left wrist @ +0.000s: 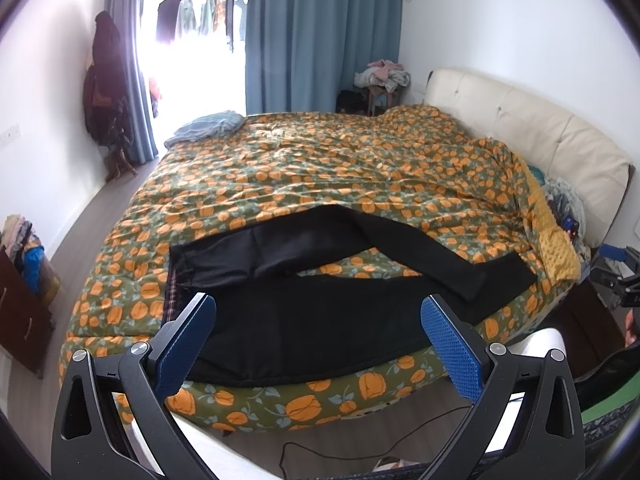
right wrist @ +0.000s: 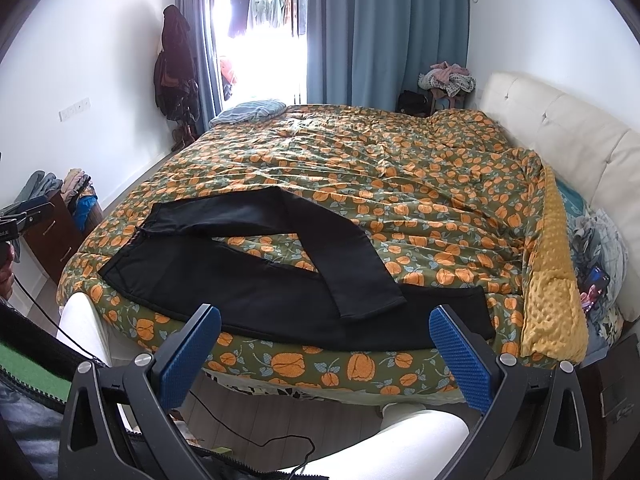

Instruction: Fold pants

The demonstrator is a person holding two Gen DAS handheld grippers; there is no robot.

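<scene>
Looking from the left wrist, the left gripper (left wrist: 318, 330) hung with jaws spread wide and empty just short of the bed (left wrist: 360, 160), where the black pants (left wrist: 320, 320) lay along the bed's near edge, one leg angled over the other.

From the right wrist, the right gripper (right wrist: 325, 340) was likewise spread, holding nothing, before the same pants (right wrist: 248, 292) on the bed (right wrist: 400, 184).
</scene>
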